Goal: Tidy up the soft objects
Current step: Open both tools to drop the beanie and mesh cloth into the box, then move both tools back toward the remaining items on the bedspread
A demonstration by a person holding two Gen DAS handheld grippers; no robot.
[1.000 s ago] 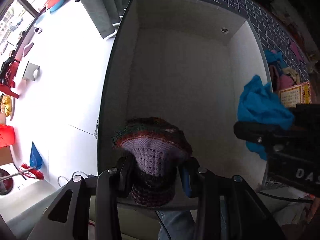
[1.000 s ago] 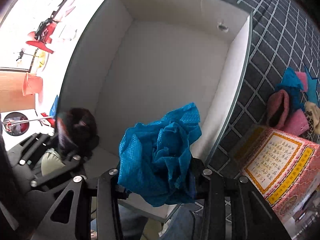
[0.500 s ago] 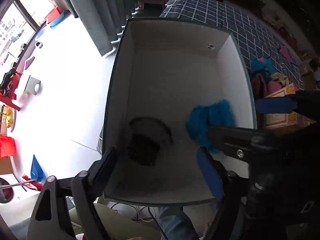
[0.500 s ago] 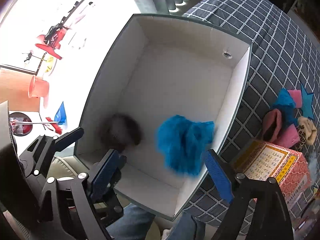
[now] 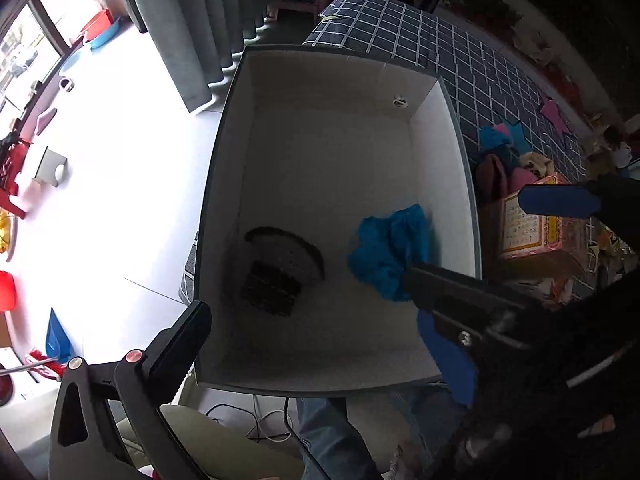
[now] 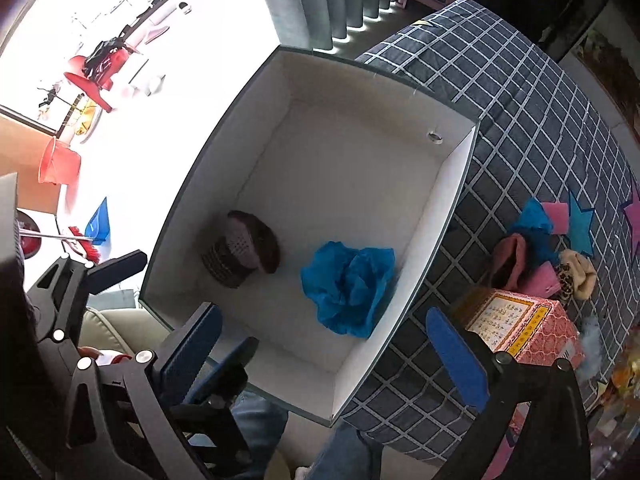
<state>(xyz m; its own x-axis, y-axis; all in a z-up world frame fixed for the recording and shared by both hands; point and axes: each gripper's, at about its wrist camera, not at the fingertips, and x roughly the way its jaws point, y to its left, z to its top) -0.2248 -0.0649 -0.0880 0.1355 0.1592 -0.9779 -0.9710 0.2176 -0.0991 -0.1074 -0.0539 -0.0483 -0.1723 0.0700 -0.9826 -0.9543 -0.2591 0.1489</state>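
A white box with a dark rim (image 5: 224,128) (image 6: 440,184) stands at the edge of a checked surface. Inside it lie a dark knitted hat (image 5: 280,268) (image 6: 244,248) and a crumpled blue cloth (image 5: 388,252) (image 6: 348,284), apart from each other. My left gripper (image 5: 320,344) is open and empty, above the box's near edge. My right gripper (image 6: 324,352) is open and empty, above the box's near right corner. The right gripper crosses the right side of the left wrist view. A pile of soft items (image 6: 536,256) (image 5: 508,160) lies on the checked surface right of the box.
A pink and yellow printed carton (image 6: 516,324) (image 5: 532,224) stands right of the box. The checked cover (image 6: 520,92) stretches behind and to the right. Grey curtains (image 5: 180,20) hang at the back left, with a bright white floor (image 5: 100,160) to the left. Cables (image 5: 260,424) lie below the box.
Both grippers opened and let go: the knitted hat and the blue cloth dropped into the box. Both grippers then drew back and up from the box.
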